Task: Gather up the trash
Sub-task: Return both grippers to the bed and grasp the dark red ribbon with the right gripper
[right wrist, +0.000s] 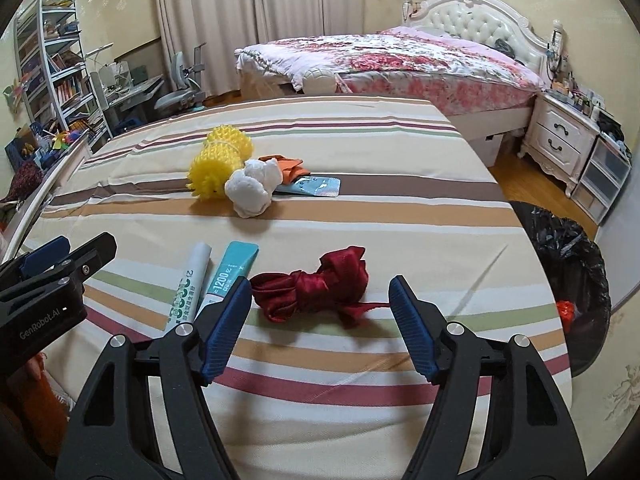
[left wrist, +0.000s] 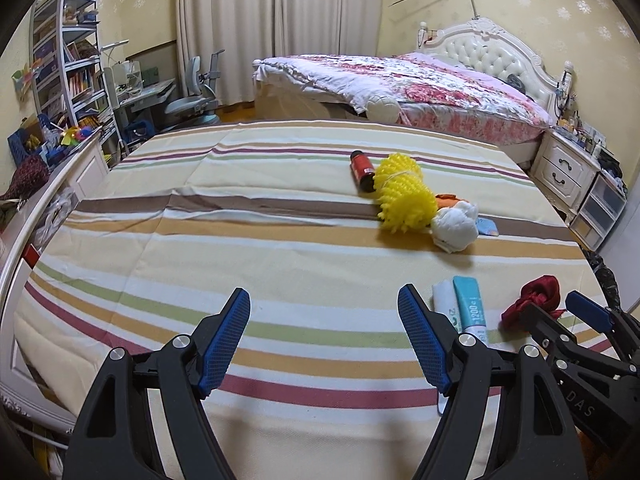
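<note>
A crumpled dark red ribbon (right wrist: pixel 316 286) lies on the striped cloth, just ahead of my open, empty right gripper (right wrist: pixel 320 316); it also shows in the left wrist view (left wrist: pixel 534 300). Two tubes, one white (right wrist: pixel 192 284) and one teal (right wrist: pixel 230 272), lie left of it. Farther off sit a yellow spiky toy (right wrist: pixel 218 162), a white wad (right wrist: pixel 252 188), an orange scrap (right wrist: pixel 286 166) and a blue packet (right wrist: pixel 318 186). A red bottle (left wrist: pixel 362 170) lies behind the toy. My left gripper (left wrist: pixel 324 328) is open and empty over bare cloth.
A bin lined with a black bag (right wrist: pixel 568 264) stands on the floor right of the table, something red inside. The striped table (left wrist: pixel 200 240) has its right edge near the bin. A bed (right wrist: pixel 400 64), nightstand (right wrist: pixel 560 140), desk and shelves stand beyond.
</note>
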